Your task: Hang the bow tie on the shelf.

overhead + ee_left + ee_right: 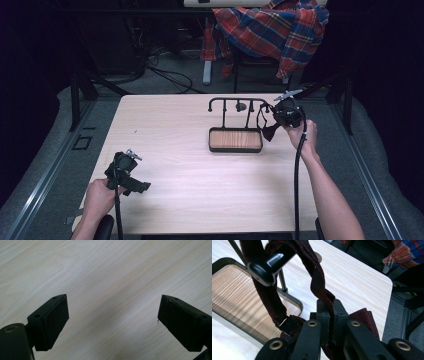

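Observation:
A black rack (pixel 238 101) with pegs stands on a wood-lined tray (pixel 235 140) right of the table's middle. A dark red bow-tie strap (pixel 263 123) loops over the rack's right end peg (pixel 269 263). My right gripper (pixel 275 114) is shut on that strap (pixel 317 277) just below the peg, and the bow's cloth (pixel 365 317) bunches beside the jaws. In the right gripper view its jaws (pixel 331 307) pinch the twisted band. My left gripper (pixel 141 186) hovers low at the table's front left, open (pixel 112 312), with bare tabletop between its pads (pixel 53 320).
A plaid shirt (pixel 272 27) hangs over a chair behind the table. Cables (pixel 165 75) lie on the floor at the back. Black frame posts (pixel 75 100) stand at both far corners. The table's right edge (pixel 390 290) lies close to the rack.

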Tool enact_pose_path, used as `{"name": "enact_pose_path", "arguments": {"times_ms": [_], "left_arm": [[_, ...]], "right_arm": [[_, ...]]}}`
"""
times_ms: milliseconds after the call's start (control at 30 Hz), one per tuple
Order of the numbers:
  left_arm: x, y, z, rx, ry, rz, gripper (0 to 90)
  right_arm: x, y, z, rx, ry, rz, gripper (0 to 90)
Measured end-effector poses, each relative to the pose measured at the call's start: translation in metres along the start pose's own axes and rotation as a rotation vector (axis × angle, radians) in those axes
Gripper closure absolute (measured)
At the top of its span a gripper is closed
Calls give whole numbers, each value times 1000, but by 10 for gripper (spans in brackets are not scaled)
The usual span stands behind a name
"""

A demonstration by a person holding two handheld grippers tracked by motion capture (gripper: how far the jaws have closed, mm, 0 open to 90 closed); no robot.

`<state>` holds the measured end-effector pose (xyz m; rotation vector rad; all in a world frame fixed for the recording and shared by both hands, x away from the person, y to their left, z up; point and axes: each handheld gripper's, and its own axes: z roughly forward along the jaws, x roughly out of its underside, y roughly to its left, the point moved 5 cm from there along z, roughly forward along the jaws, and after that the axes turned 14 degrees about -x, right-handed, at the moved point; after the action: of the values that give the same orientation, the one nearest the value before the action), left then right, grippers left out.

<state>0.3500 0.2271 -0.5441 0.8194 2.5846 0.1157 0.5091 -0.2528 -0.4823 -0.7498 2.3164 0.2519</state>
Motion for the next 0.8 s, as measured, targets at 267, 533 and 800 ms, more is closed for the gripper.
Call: {"name": "enact_pose_path", "arguments": {"times_ms": [267,533,800], "left_arm": [[0,0,0,5,-5,0,101],[-1,-1,-1,7,-4,4,101],[-1,-3,-1,12,-8,8,101]], "right_arm": [[7,0,8,-26,29,11,861],[12,0,13,-57,59,31,857],[15,3,14,-88,76,30,824]]}}
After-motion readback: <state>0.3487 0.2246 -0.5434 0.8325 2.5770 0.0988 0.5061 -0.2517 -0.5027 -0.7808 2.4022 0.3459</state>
